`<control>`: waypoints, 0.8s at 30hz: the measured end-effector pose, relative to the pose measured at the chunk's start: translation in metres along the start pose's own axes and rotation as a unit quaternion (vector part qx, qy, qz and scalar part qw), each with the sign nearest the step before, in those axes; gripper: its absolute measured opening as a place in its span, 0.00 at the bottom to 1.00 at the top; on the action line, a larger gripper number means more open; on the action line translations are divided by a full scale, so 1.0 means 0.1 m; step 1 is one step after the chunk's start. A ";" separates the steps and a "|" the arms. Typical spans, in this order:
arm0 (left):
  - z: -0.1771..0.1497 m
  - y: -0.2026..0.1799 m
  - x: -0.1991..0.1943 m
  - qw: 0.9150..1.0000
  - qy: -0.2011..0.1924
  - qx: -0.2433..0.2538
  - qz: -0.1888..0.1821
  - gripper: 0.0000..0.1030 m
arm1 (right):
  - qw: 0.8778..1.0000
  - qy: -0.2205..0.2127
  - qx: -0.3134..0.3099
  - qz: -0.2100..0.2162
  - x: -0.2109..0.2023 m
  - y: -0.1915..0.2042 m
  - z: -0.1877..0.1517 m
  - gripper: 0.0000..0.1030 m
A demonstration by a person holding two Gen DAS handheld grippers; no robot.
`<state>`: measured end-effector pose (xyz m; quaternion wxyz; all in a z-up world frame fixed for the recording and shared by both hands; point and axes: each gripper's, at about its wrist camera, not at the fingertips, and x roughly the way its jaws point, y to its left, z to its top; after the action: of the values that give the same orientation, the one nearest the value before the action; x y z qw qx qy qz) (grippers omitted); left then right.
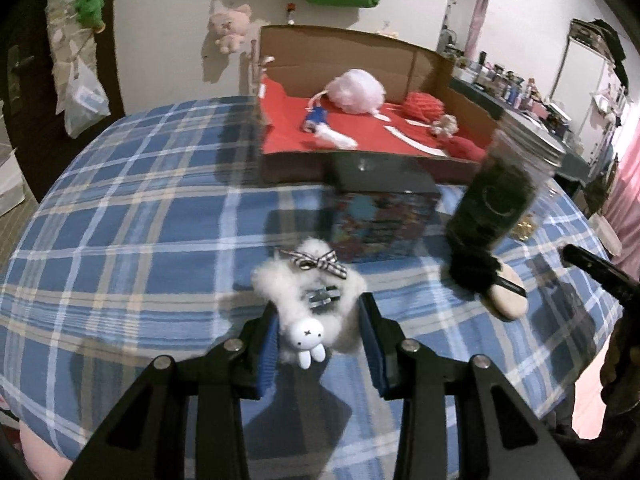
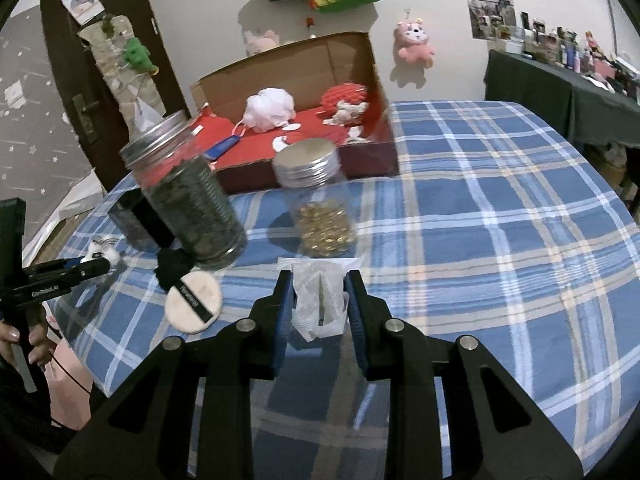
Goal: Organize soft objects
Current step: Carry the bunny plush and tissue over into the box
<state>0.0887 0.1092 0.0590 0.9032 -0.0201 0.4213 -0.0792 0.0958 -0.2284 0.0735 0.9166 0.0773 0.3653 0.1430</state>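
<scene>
My left gripper (image 1: 320,320) clamps a fluffy white rabbit charm with a checked bow (image 1: 310,304) above the blue plaid tablecloth (image 1: 140,200); the red-lined cardboard box (image 1: 340,96) sits beyond.

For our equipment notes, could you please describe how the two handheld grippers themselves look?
Both the left gripper and the right gripper have matte black angular linkage arms with round silver pivot screws and ribbed blue pads inside the fingers. Seen from the right wrist camera, the left gripper's black body carries small white lettering.
</scene>
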 end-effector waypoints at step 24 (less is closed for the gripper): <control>0.51 0.50 0.32 0.998 0.021 0.044 -0.049 0.38 | 0.990 0.068 0.098 0.078 0.43 -0.78 0.56 0.24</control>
<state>0.1541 0.1524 0.0624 0.8893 0.0006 0.4346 -0.1422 0.1800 -0.2902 0.0668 0.8636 0.1853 0.4319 0.1823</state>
